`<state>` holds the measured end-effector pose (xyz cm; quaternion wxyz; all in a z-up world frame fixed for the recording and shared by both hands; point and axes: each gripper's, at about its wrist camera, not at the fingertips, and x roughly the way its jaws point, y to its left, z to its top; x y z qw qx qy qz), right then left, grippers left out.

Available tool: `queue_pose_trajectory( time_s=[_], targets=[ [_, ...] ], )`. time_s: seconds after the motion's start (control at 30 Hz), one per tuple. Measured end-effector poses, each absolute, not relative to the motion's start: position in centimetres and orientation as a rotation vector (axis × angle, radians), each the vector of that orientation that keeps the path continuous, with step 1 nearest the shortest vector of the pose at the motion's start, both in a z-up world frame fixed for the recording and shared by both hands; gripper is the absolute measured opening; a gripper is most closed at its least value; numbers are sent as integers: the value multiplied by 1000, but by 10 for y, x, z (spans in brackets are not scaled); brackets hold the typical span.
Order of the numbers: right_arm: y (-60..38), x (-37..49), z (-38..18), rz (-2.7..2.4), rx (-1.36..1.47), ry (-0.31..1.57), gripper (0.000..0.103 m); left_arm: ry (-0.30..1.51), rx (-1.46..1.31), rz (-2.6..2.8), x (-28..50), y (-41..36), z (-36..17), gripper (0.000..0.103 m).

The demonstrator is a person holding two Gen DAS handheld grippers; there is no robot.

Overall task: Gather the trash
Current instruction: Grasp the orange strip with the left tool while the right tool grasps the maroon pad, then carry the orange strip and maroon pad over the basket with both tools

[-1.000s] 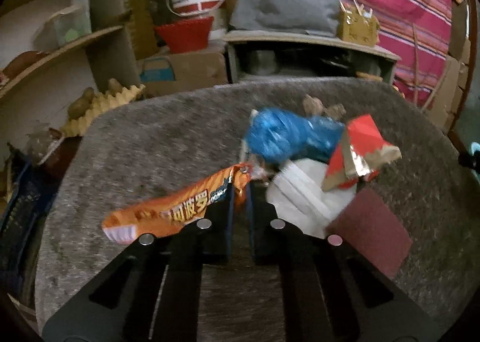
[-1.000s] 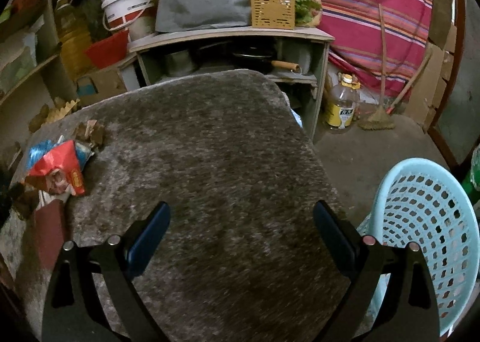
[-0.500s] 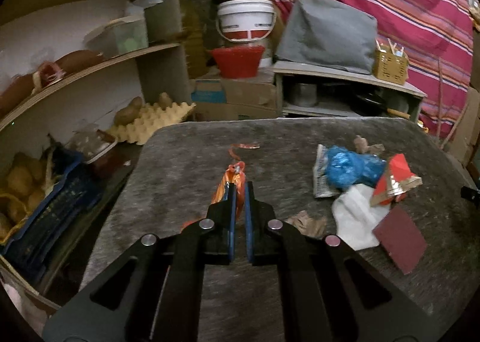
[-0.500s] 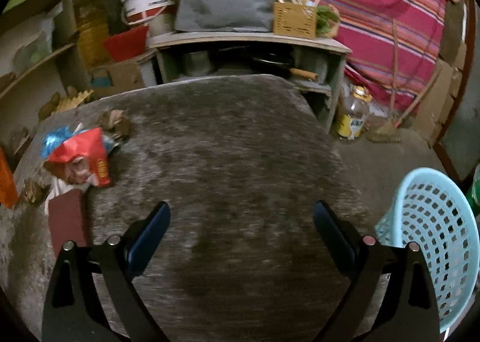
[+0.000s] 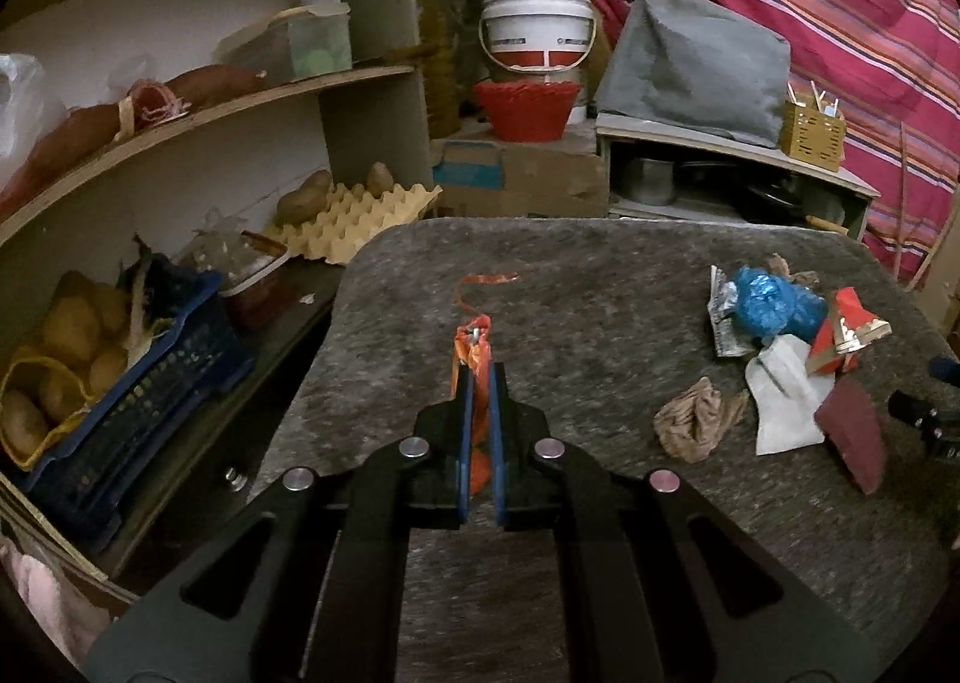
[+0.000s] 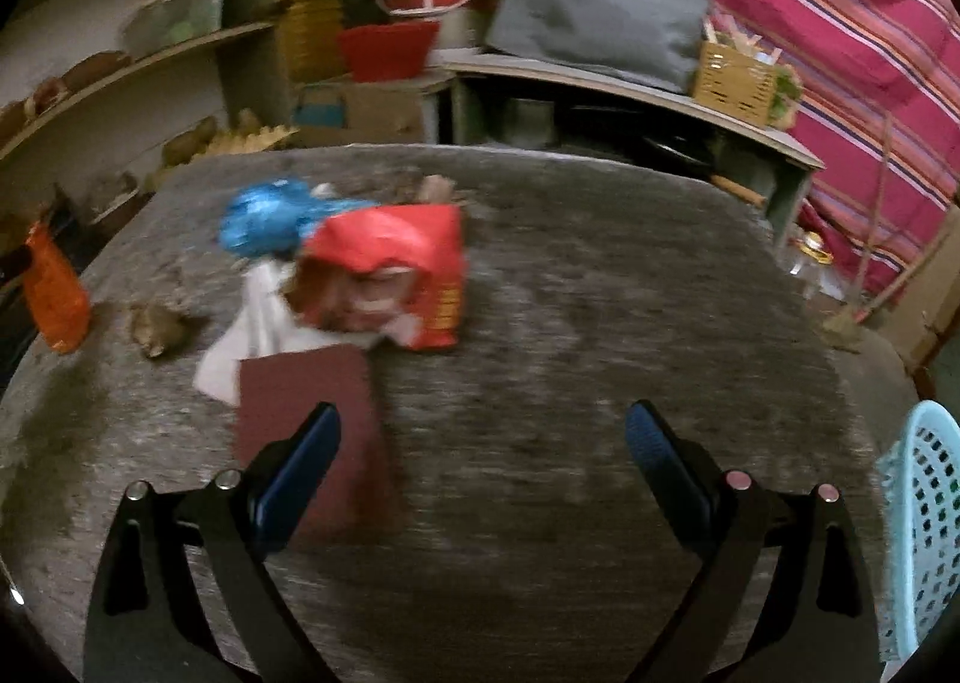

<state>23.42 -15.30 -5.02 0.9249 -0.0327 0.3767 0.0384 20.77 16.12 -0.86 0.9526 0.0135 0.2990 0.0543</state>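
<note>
Overhead of nothing in particular, the left gripper [image 5: 478, 377] has its blue pads pressed together on a crinkled orange snack wrapper [image 5: 476, 359], which stands edge-on between them above the grey, fuzzy tabletop [image 5: 576, 275]; in the right wrist view the same wrapper hangs at the far left edge. A thin orange torn strip [image 5: 480, 281] curls on the felt just beyond it.

As for containers, a pale blue perforated plastic basket [image 6: 918, 533] shows at the right edge of the right wrist view, beside the table; what it holds cannot be told. On the shelf to the left, a dark blue slotted crate [image 5: 138, 383] holds potatoes in yellow netting, and a moulded cardboard egg tray [image 5: 354, 215] carries two more potatoes. Farther back, a red ribbed bowl [image 5: 528, 107] sits on a cardboard box in front of a white bucket [image 5: 537, 32], with steel pots stacked above.

The remaining trash lies clustered on the table's right side: a crumpled blue plastic bag [image 5: 771, 305], a folded red carton [image 6: 390, 269] with a foil lining, a white paper piece [image 5: 783, 401], a wrinkled tan scrap [image 5: 696, 425], and a flat, matte maroon sheet [image 6: 306, 389].

The right gripper [image 6: 483, 431] has its jaws spread wide with nothing between them, low over the felt, its left finger just over the maroon sheet. That view is motion-blurred.
</note>
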Motion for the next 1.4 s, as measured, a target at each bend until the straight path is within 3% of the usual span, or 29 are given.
queue_pose_trajectory(
  time_s=[0.67, 0.73, 0.8, 0.87, 1.4],
  targets=[
    [-109, 234, -68, 145, -141, 821, 94, 611, 8, 132, 196, 182, -9, 3],
    [-109, 234, -66, 163, -133, 816, 92, 604, 9, 129, 194, 181, -6, 3],
    [-107, 233, -66, 187, -133, 823, 73, 599, 10, 129, 192, 179, -4, 3],
    [-107, 233, -68, 212, -124, 836, 62, 594, 12, 124, 190, 176, -1, 3],
    [-206, 213, -18, 65, -8, 714, 62, 512, 36, 0, 191, 90, 37, 3]
  ],
)
